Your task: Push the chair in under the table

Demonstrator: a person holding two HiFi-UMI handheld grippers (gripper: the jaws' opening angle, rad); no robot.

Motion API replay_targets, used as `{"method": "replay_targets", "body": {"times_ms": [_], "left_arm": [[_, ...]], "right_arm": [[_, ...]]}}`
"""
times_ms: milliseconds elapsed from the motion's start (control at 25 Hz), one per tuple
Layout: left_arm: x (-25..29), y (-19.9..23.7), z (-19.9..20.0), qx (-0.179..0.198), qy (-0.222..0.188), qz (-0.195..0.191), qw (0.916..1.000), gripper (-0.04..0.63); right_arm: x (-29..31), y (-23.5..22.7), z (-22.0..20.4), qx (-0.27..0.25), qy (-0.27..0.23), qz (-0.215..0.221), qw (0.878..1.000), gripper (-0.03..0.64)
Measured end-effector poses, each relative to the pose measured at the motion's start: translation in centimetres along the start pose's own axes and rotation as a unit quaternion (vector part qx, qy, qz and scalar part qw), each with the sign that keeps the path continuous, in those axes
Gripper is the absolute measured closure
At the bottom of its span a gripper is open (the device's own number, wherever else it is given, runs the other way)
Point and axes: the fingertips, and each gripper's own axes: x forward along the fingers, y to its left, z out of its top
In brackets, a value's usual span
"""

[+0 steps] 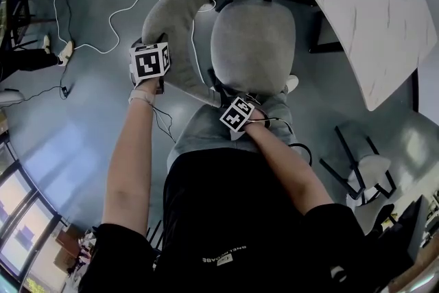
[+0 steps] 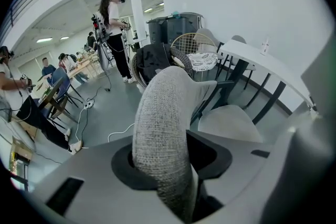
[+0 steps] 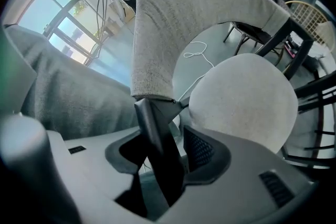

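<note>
The grey fabric chair stands with its round seat (image 1: 252,44) facing the white table (image 1: 357,3) at the upper right. Its curved backrest (image 1: 180,17) wraps round the seat's near side. My left gripper (image 1: 154,44) is shut on the backrest's left end; in the left gripper view the padded backrest (image 2: 160,113) fills the gap of that gripper (image 2: 165,165). My right gripper (image 1: 230,98) is at the backrest's right end. There the black back support (image 3: 157,134) stands slanted between the jaws of the right gripper (image 3: 163,160), which is shut on it.
A white cable (image 1: 120,17) loops over the grey floor left of the chair. Another chair (image 1: 367,171) with black legs stands at the lower right. The table's black legs (image 2: 241,73) lie beyond the seat. People (image 2: 113,29) stand and sit further back in the room.
</note>
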Motion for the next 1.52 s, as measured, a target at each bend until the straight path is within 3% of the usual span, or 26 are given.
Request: {"method": "replay_targets", "body": {"times_ms": [920, 1520], "left_arm": [[-1.6, -6.6, -2.3, -0.105, 0.007, 0.052, 0.9931, 0.437], [-2.1, -12.5, -2.6, -0.144, 0.017, 0.077, 0.9865, 0.439]], "right_arm": [[-3.9, -7.4, -9.2, -0.092, 0.062, 0.004, 0.994, 0.42], [-6.8, -12.6, -14.6, -0.138, 0.083, 0.025, 0.987, 0.413]]}}
